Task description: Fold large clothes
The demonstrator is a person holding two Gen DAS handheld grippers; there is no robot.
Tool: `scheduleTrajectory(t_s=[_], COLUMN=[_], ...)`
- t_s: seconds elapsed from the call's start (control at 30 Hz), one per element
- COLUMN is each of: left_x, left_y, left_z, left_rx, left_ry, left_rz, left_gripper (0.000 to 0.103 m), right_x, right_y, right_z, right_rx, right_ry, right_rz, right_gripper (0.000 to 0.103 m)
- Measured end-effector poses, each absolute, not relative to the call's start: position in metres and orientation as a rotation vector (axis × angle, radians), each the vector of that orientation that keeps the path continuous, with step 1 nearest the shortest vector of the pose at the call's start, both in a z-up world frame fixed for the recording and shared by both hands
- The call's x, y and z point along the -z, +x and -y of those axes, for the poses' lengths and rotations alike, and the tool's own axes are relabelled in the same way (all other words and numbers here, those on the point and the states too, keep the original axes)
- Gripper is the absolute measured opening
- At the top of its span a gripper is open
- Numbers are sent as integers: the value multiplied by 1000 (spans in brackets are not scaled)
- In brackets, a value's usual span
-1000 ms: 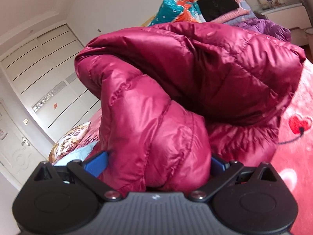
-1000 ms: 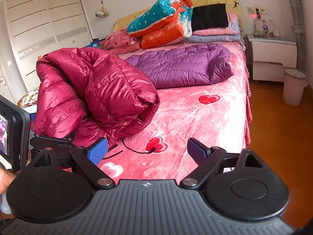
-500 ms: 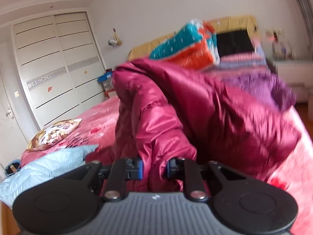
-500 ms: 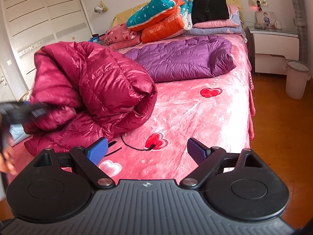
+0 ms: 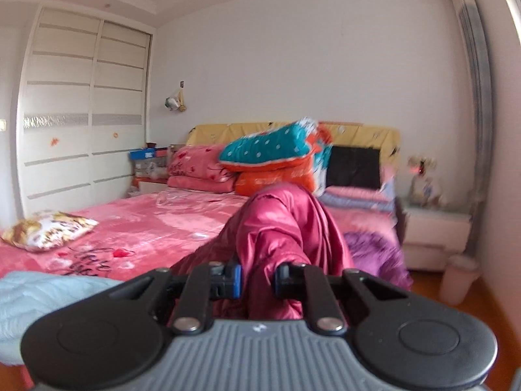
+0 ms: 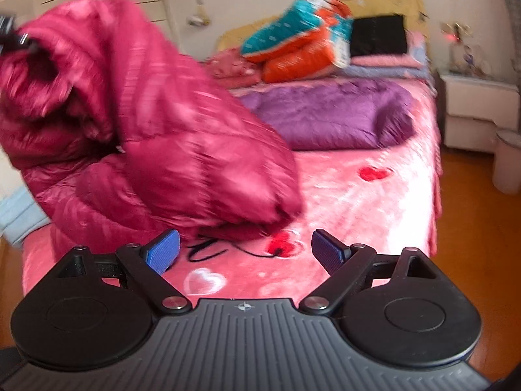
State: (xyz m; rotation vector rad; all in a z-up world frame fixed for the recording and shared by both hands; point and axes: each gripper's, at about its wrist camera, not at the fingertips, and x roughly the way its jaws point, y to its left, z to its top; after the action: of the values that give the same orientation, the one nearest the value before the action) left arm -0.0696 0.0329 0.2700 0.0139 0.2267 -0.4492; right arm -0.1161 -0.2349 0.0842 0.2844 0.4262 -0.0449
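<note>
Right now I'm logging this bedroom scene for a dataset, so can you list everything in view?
red down jacket: 1, crimson, partly lifted off the bed's near left part
purple down jacket: 1, purple, lying across the bed's middle
light blue garment: 1, pale blue, bed's near left edge
bed: 1, pink blanket with hearts
folded quilts: stack, teal, orange, pink, at the headboard
patterned cushion: 1, gold and white, bed's left side
wardrobe: 1, white, left wall
nightstand: 1, white, right of bed
bin: 1, pale, on the floor by the nightstand
left gripper: black with blue pads, shut on the red down jacket
right gripper: black with blue pads, open, empty, over the bed's near edge
</note>
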Motion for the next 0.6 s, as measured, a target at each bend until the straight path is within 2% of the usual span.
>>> scheduleTrajectory(t_s=[0.37, 0.6], left_x=[-296, -308], left_y=[-108, -134], left_z=[-61, -69], left_rx=[584, 672], left_ry=[-111, -175], left_rz=[-207, -171], left_gripper=[14, 14], right_x=[-99, -103], right_y=[-136, -132], right_z=[166, 135], right_rx=[-234, -256], right_ry=[113, 140], right_rz=[-403, -418], right_gripper=[103, 103])
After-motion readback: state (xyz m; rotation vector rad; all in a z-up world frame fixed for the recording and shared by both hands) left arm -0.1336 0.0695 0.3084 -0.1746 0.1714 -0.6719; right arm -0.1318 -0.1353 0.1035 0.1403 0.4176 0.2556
